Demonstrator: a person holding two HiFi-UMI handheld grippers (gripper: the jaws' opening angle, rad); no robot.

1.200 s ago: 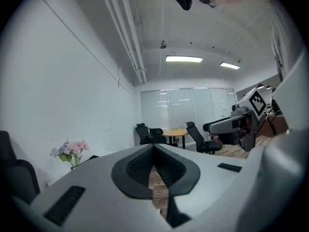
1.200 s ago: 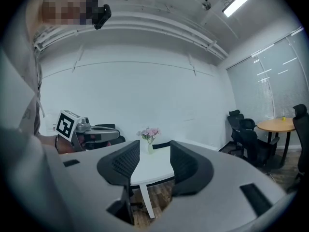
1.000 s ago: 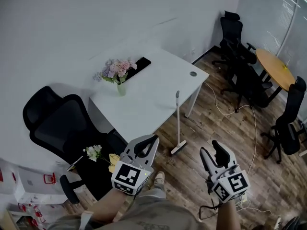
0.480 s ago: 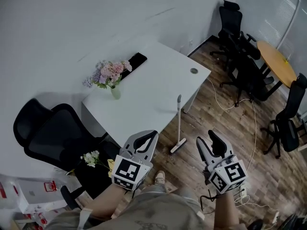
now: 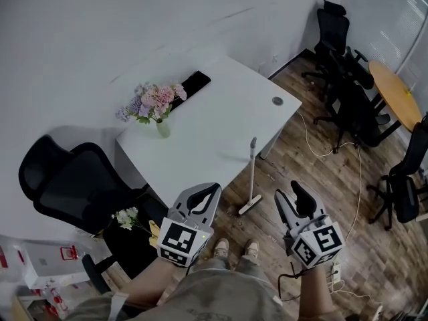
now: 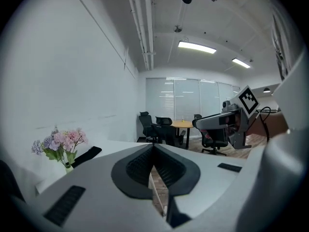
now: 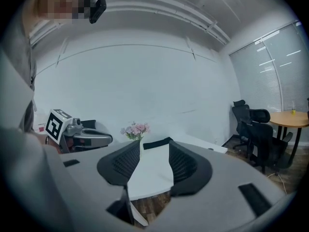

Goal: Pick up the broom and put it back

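Note:
The broom (image 5: 252, 176) leans upright against the front edge of the white desk (image 5: 214, 122), its head (image 5: 249, 206) on the wooden floor. My left gripper (image 5: 212, 191) is held low, left of the broom head and apart from it, jaws shut on nothing. My right gripper (image 5: 295, 201) hangs right of the broom head, open and empty. In the left gripper view the tips (image 6: 153, 146) meet, and a pale stick that looks like the broom handle (image 6: 157, 197) shows through the gap below them. In the right gripper view the desk top (image 7: 154, 170) shows between the pads.
On the desk stand a vase of pink flowers (image 5: 158, 102) and a dark flat object (image 5: 192, 82). A black office chair (image 5: 77, 182) with small flowers (image 5: 127, 216) on its seat is at the left. A round wooden table (image 5: 394, 95) with black chairs stands at the far right. A cable (image 5: 358, 179) lies on the floor.
The person has stepped a little toward the desk; both shoes now show below the broom head. Both grippers came along with unchanged jaws. The broom has not moved.

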